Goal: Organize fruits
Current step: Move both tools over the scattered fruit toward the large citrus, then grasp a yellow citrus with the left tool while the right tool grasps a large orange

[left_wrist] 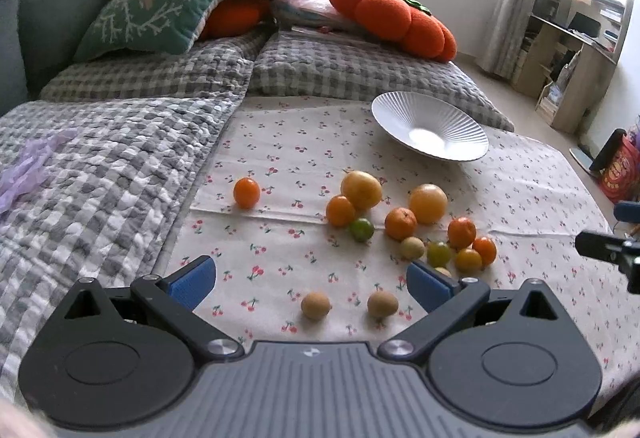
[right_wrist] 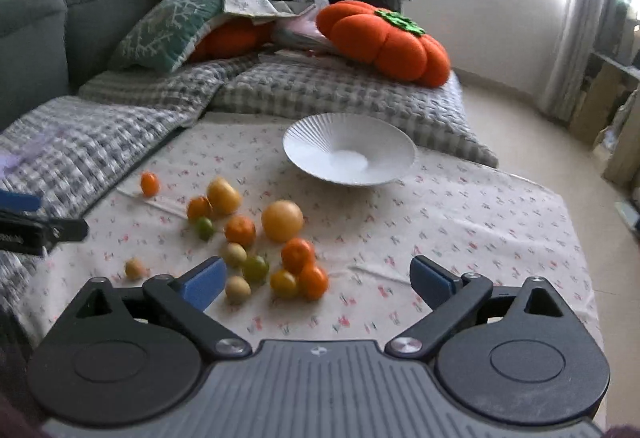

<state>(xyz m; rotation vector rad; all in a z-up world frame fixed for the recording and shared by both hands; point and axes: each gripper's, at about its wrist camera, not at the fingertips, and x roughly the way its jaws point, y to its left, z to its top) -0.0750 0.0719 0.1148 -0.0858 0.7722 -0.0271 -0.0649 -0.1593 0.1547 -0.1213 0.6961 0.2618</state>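
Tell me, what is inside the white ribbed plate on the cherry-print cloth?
Nothing shows inside the white ribbed plate: its ribbed slope and smooth centre are bare in both views. All the fruits lie outside it on the cherry-print cloth. What the plate covers beneath cannot be seen.

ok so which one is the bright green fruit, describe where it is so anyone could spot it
Start at the white ribbed plate on the cherry-print cloth, then drop to the fruit cluster in front of it. The green fruit sits by a small orange, below a big yellow fruit. It alone is uniformly bright green.
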